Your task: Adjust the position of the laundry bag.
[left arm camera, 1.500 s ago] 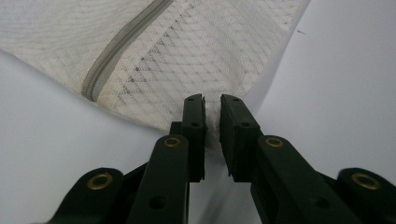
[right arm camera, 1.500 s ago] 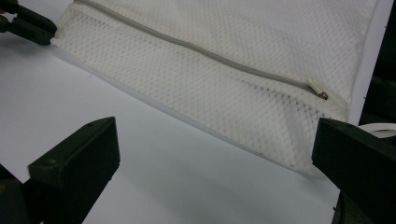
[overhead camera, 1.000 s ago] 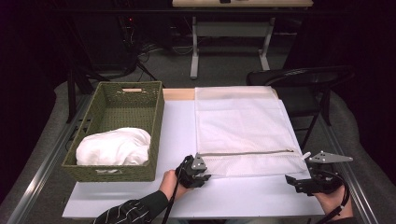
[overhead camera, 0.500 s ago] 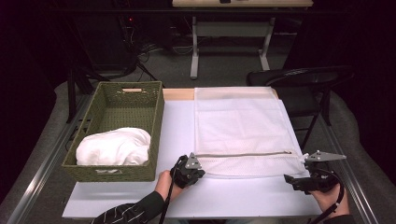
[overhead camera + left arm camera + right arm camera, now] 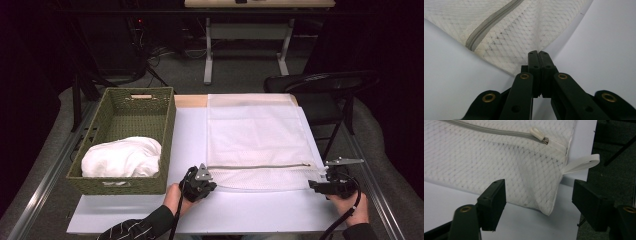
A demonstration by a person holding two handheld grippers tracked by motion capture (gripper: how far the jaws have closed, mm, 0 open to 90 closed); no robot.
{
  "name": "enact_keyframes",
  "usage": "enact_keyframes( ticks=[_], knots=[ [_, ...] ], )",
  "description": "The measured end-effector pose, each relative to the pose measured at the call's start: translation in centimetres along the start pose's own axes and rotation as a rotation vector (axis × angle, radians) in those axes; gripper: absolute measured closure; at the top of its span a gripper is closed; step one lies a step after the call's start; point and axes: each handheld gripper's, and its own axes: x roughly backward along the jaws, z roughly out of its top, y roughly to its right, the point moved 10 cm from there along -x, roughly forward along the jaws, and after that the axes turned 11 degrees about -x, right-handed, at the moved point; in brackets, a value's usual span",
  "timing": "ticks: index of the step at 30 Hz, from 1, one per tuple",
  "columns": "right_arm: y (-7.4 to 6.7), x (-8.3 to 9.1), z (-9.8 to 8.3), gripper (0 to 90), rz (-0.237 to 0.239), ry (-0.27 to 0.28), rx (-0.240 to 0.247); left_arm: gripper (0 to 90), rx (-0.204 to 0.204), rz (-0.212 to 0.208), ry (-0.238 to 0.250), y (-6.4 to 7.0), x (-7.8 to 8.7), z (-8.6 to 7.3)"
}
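Observation:
A white mesh laundry bag [image 5: 255, 135] lies flat on the white table [image 5: 190, 135], its grey zipper [image 5: 260, 166] running across near the front. My left gripper [image 5: 209, 185] is shut on the bag's near left corner; in the left gripper view the jaws [image 5: 539, 53] pinch the mesh [image 5: 506, 32] just below the zipper's end [image 5: 489, 25]. My right gripper [image 5: 314, 184] is open at the near right corner. Its jaws have just been closing, and the bag's corner [image 5: 544, 202] lies between the fingers [image 5: 492, 200] untouched. The zipper pull [image 5: 537, 132] and a white loop [image 5: 581, 163] sit beyond.
A green woven basket [image 5: 170, 125] stands at the table's left with a bundle of white cloth [image 5: 122, 156] in it. A black chair [image 5: 320, 82] stands behind the table's right far corner. The table's right edge runs close by the right gripper.
The left gripper's jaws have come together on the bag's near left corner. The right gripper has dropped and moved in around the near right corner, jaws narrower.

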Motion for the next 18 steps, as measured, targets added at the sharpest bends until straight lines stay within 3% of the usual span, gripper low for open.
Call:
enact_keyframes(
  ticks=[5, 8, 13, 18],
  knots=[
    [0.5, -0.9, -0.3, 47.1, -0.037, -0.036, -0.031, 89.5, -0.001, 0.006, -0.022, 0.0, -0.1, -0.2],
    [0.6, -0.9, -0.2, 57.6, -0.039, -0.031, -0.035, 89.6, 0.005, 0.003, -0.023, 0.1, 0.0, -0.2],
    [0.1, -1.0, -0.2, 72.0, -0.018, -0.034, -0.047, 89.9, 0.025, 0.001, -0.010, 0.1, 0.3, -0.3],
    [-0.7, -1.1, -0.2, 78.4, -0.001, -0.045, -0.033, 90.0, 0.040, 0.005, -0.022, -0.1, 0.8, -0.8]
  ],
)
